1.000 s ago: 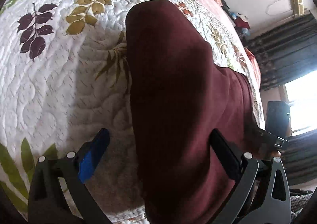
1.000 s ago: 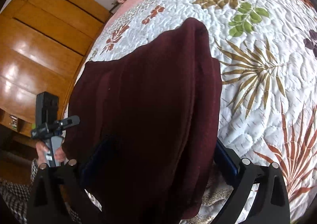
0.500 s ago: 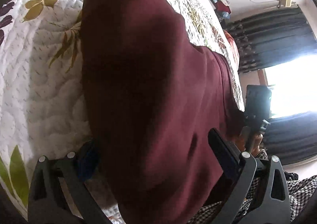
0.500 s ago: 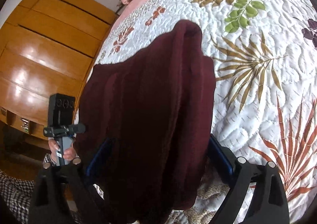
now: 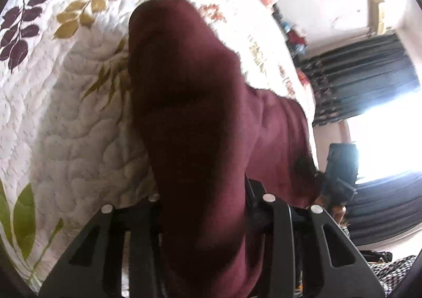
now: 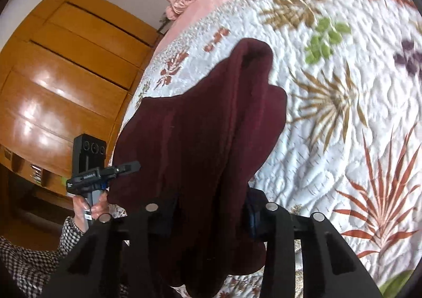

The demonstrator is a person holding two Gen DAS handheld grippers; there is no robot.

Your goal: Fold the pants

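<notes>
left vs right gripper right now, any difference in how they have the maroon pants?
The left gripper has a thick bunch of the maroon fleece pants near the left edge; the right gripper takes the folded right edge, with fabric hanging below it. Both are closing, cloth between the fingers, over the white leaf-print quilt.

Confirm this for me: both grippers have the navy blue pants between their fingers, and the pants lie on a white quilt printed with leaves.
Wrong colour: the pants are dark maroon, not navy blue, as both wrist views show. The rest holds: the fabric sits between the closing fingers of the left gripper and the right gripper, over the white quilt printed with leaves.
</notes>
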